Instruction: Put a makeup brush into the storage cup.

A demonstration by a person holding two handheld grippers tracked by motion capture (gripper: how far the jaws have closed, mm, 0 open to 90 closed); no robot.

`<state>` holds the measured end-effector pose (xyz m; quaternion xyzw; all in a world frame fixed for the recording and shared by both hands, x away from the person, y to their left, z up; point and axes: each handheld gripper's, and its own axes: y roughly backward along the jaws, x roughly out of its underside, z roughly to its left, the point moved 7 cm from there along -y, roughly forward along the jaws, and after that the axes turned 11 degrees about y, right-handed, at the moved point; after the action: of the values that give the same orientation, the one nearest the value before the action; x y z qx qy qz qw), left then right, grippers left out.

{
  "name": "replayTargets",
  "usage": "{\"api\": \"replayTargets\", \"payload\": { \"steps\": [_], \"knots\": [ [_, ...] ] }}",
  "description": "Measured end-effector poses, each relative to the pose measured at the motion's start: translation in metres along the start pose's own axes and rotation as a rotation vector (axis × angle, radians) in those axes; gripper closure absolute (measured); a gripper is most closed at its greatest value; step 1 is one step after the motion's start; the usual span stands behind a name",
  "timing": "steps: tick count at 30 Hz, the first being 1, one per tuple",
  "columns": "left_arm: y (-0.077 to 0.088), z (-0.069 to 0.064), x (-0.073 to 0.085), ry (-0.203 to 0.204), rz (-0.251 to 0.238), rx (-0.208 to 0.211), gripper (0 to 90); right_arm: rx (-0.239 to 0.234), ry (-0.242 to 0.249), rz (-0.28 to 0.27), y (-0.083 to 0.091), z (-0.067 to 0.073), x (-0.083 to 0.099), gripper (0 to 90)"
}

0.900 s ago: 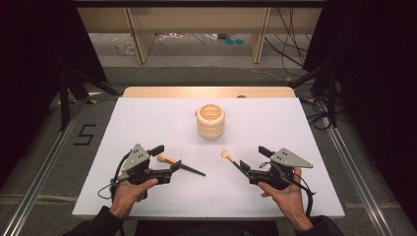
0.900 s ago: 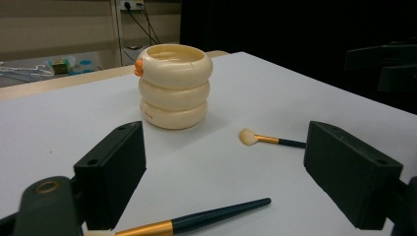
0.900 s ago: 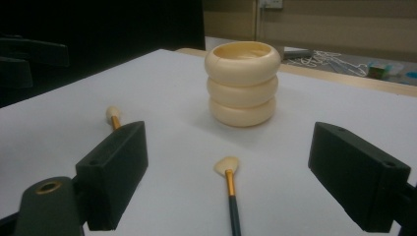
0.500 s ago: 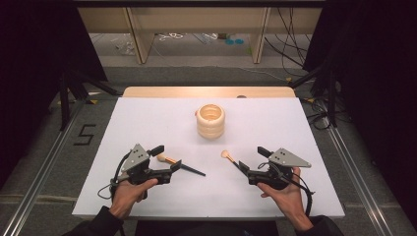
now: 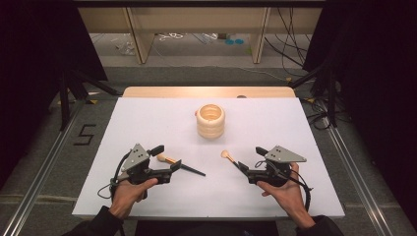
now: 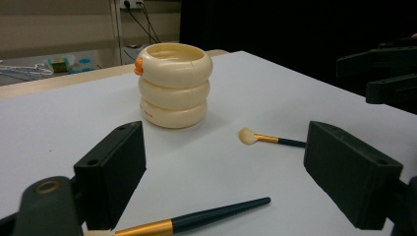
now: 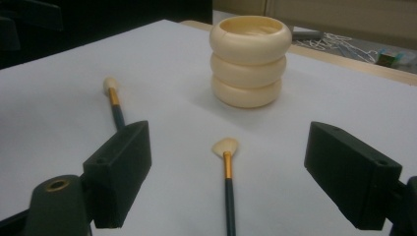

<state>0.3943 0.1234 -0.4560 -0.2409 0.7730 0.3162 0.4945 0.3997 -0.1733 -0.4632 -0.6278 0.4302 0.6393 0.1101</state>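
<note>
On the near part of the white table, the left gripper rests low with its jaws spread wide and nothing between them; in the left gripper view a brush with a dark handle and a gold band lies flat on the table in the gap between the two black jaws, not touched by them. To the right, the right gripper is in the same state, jaws apart and empty, and in the right gripper view a second brush lies along the middle of the gap with its pale fan-shaped bristles pointing to the far side. Each hand seems to have lined its tool up with the handle of one brush, probably so that closing the jaws will catch the thin handle across its width. Farther out, near the middle of the table, stands a cream cup made of three stacked rings, upright with its mouth open to the top, well apart from both brushes. I judge that the cup is placed there as the holder for the brushes, since both bristle ends lie toward it.
</note>
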Motion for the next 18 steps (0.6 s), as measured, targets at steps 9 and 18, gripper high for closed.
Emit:
{"api": "replayTargets", "payload": {
  "steps": [9, 18],
  "knots": [
    [0.000, 0.000, 0.000, 0.001, 0.001, -0.001, 15.7, -0.048, 0.091, 0.133, -0.009, -0.003, 0.004, 27.5],
    [0.000, 0.000, 0.000, 0.006, 0.000, 0.000, 15.7, -0.091, 0.132, 0.271, -0.022, -0.005, 0.006, 30.0]
  ]
}}
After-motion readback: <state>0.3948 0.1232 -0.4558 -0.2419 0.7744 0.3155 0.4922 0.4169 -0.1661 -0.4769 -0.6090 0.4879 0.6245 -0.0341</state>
